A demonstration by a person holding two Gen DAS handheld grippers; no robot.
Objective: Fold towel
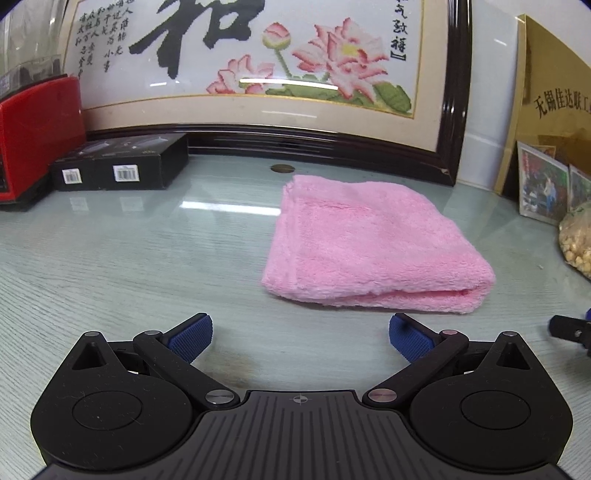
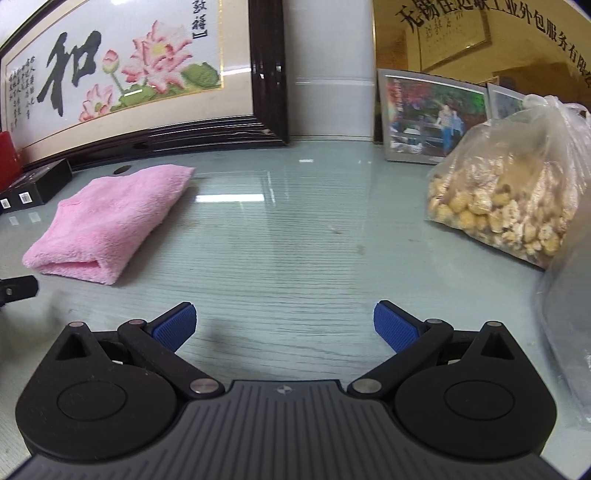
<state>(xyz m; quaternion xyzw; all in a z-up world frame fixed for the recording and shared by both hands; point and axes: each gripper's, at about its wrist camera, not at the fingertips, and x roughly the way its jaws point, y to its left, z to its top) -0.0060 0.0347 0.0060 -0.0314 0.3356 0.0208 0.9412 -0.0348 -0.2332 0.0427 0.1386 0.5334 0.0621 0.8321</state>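
Towel-wise, a fluffy pink microfibre towel [image 1: 373, 240] is seen lying already folded into a thick rectangle on the glass-topped, pale wood-grain table [image 1: 129, 266], with its rounded fold edge turned toward the cameras. It's not being touched by anything. The left gripper [image 1: 300, 336] is held low over the table just in front of the towel, jaws spread wide and nothing caught between the blue ribbed pads [image 1: 190, 338]. The right gripper [image 2: 285, 325] is parked off to the towel's right over bare tabletop, jaws likewise released and empty, and the towel is seen at the left in its view [image 2: 110, 221]. A tip of each gripper is caught at the edge of the other's view. Behind the towel a dark-framed cross-stitch picture of pink lotus flowers and black calligraphy [image 1: 258, 62] is leaned against the wall. A flat black box with barcode stickers [image 1: 118, 162] and a red box [image 1: 37, 129] are parked at the far left. On the right, a clear plastic bag of yellowish lumpy snacks [image 2: 502, 199], a couple of framed photos [image 2: 432, 118] and a gold plaque with black characters [image 2: 498, 33] are grouped, well apart from the towel.
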